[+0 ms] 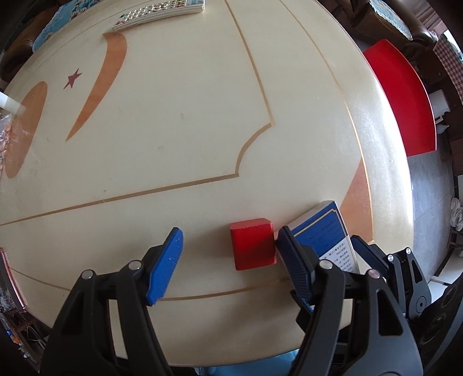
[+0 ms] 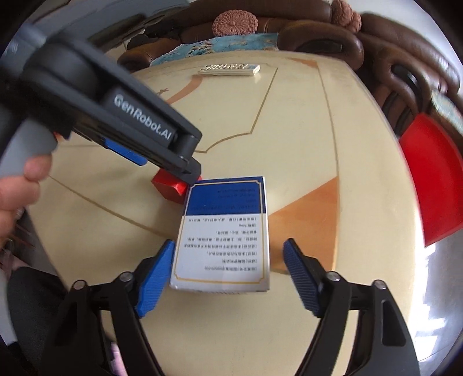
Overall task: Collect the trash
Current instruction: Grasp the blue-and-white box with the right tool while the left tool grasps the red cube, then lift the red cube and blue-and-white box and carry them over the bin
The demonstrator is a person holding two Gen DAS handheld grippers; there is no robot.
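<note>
The left gripper point(image 1: 228, 254) has its fingers point(image 1: 166, 264) spread wide over the cream counter point(image 1: 173, 144). A small red cube point(image 1: 251, 244) sits on the counter between them, far nearer the right-hand finger, whose blue pad looks to be touching or just beside the cube's right face; the left-hand pad stands well apart from it. Nothing is clamped.

The right gripper point(image 2: 230, 277) also has its fingers point(image 2: 154, 282) wide. A blue-and-white printed box point(image 2: 224, 237) lies flat on the counter point(image 2: 289, 144) between them, its white end toward the camera. The left-hand pad is touching or just beside the box's lower left edge, though which cannot be told; the right-hand pad stands clear of the box with bare counter between.

In the right wrist view the red cube point(image 2: 170, 188) lies at about 10 o'clock from the box, touching or just beside its far left corner, with the left gripper point(image 2: 185, 170) coming down on it from the upper left, held by a hand point(image 2: 17, 191) at 9 o'clock.

A remote control point(image 1: 159, 14) rests at the far side of the counter, at 12 o'clock. A red bin point(image 1: 402, 98) stands off the counter's edge at about 2 o'clock.
</note>
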